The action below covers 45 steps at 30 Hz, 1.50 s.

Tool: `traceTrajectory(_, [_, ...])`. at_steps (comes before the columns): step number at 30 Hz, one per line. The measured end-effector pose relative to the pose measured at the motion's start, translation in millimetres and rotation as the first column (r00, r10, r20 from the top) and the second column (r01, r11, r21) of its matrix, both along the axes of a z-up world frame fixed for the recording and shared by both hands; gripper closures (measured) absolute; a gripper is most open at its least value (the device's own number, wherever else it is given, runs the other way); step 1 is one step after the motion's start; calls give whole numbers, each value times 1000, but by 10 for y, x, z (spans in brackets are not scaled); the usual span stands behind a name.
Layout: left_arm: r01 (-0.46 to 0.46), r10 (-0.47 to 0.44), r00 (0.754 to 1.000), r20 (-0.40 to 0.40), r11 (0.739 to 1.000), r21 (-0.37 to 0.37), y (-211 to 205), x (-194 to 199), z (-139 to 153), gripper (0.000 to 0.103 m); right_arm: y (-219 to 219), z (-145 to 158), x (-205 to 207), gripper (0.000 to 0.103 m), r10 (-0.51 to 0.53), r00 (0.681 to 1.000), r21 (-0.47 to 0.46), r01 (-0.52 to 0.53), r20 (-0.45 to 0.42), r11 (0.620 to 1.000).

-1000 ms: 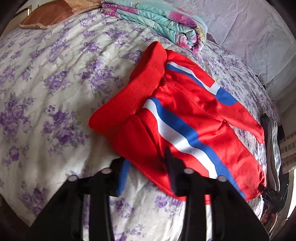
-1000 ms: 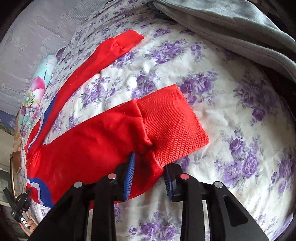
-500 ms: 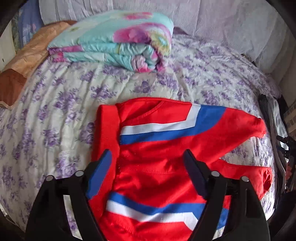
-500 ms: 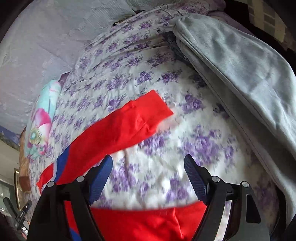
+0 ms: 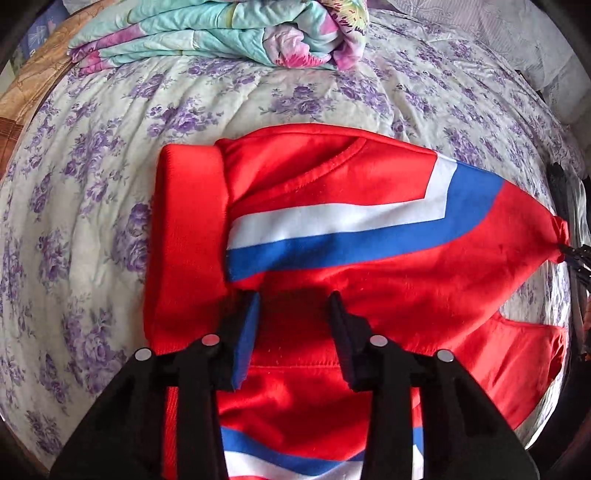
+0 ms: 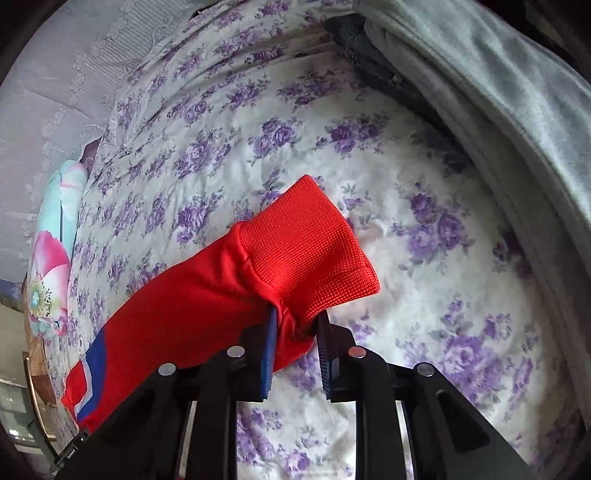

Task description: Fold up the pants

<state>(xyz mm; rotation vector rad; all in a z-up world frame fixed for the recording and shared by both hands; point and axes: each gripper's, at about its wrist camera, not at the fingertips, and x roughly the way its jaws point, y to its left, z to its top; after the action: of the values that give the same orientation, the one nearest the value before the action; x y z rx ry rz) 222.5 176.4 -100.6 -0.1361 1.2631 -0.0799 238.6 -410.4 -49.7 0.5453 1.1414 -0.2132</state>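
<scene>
Red pants [image 5: 369, 266] with white and blue stripes lie on the floral bed, ribbed waistband [image 5: 186, 243] at the left. My left gripper [image 5: 293, 314] hovers over the crotch area, jaws apart, holding nothing visible. In the right wrist view my right gripper [image 6: 295, 328] is shut on a leg of the pants just behind its ribbed ankle cuff [image 6: 314, 251] and holds it lifted above the sheet. The far end of that leg also shows at the right edge of the left wrist view [image 5: 557, 236].
A folded turquoise floral quilt [image 5: 221, 29] lies at the head of the bed. A grey garment [image 6: 498, 110] over dark clothing lies along the bed's right side. A brown cushion [image 5: 22, 96] sits at the far left. The purple-flowered sheet [image 6: 258, 129] covers the bed.
My right gripper has closed on a pant leg near the cuff and lifted it. My left gripper has narrowed its jaws and moved closer over the middle of the pants.
</scene>
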Motion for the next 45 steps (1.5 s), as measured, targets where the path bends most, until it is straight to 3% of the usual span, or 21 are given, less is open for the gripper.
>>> traceTrajectory(3, [4,-5,1000,-2,1000,-11,17,17,-59,66,-55,-144,-29,83,-9,998,-6,9,-57,1000])
traceTrajectory(5, [5,-5,1000,3,1000,-2,-2,48,-70,66,-67,-350,47,76,7,995,-25,-9,-101,1000])
traceTrajectory(6, [11,-11,1000,5,1000,4,-18,54,-67,66,-27,-320,54,74,26,996,-63,-31,-82,998])
traceTrajectory(9, [38,-38,999,5,999,2,-17,7,-7,66,105,-217,27,50,67,991,-89,-78,-119,993])
traceTrajectory(11, [54,-54,998,24,998,-15,57,-65,129,65,197,-34,-140,49,82,993,-111,-92,-90,990])
traceTrajectory(12, [58,-58,997,54,998,-7,126,-101,244,58,261,65,-256,48,102,993,-119,-109,-61,987])
traceTrajectory(13, [55,-56,995,88,998,11,200,-114,355,42,349,184,-410,45,137,990,-117,-139,-24,983])
traceTrajectory(15, [44,-52,986,155,998,54,358,-76,564,24,514,352,-745,38,211,976,-89,-207,44,974])
traceTrajectory(17, [83,-98,977,188,993,87,456,68,682,21,672,442,-1068,36,275,957,-70,-269,91,961])
traceTrajectory(21, [271,-287,939,191,957,102,505,446,639,14,1060,429,-1471,36,366,925,-61,-361,102,931])
traceTrajectory(27, [370,-369,923,108,929,15,453,927,221,14,1204,502,-1845,36,358,930,-91,-350,88,932])
traceTrajectory(30, [413,-411,909,69,910,-34,424,1026,22,14,1265,578,-1847,36,354,932,-148,-340,75,929])
traceTrajectory(33, [400,-396,917,55,909,-119,505,1124,-169,15,1313,591,-1716,36,364,931,-190,-350,39,917])
traceTrajectory(35, [410,-390,910,139,894,-179,580,1080,-120,40,1415,597,-1551,36,390,921,-211,-379,9,901])
traceTrajectory(36, [446,-412,894,174,857,-260,604,1041,-104,73,1518,606,-1449,36,421,907,-226,-411,-3,883])
traceTrajectory(37, [464,-424,885,190,837,-291,602,1017,-107,80,1638,620,-1326,36,461,888,-238,-449,-6,861])
traceTrajectory(39, [479,-437,876,205,839,-256,563,975,-111,80,1925,653,-1048,36,549,836,-244,-531,8,812])
traceTrajectory(40, [484,-441,872,214,840,-246,553,955,-111,81,2123,674,-873,36,612,791,-242,-589,23,771])
traceTrajectory(42, [485,-437,871,225,837,-252,554,932,-101,81,2551,693,-548,36,738,673,-252,-706,54,662])
traceTrajectory(45, [492,-432,866,253,828,-269,585,899,-50,81,3157,630,-97,36,862,506,-272,-827,24,492])
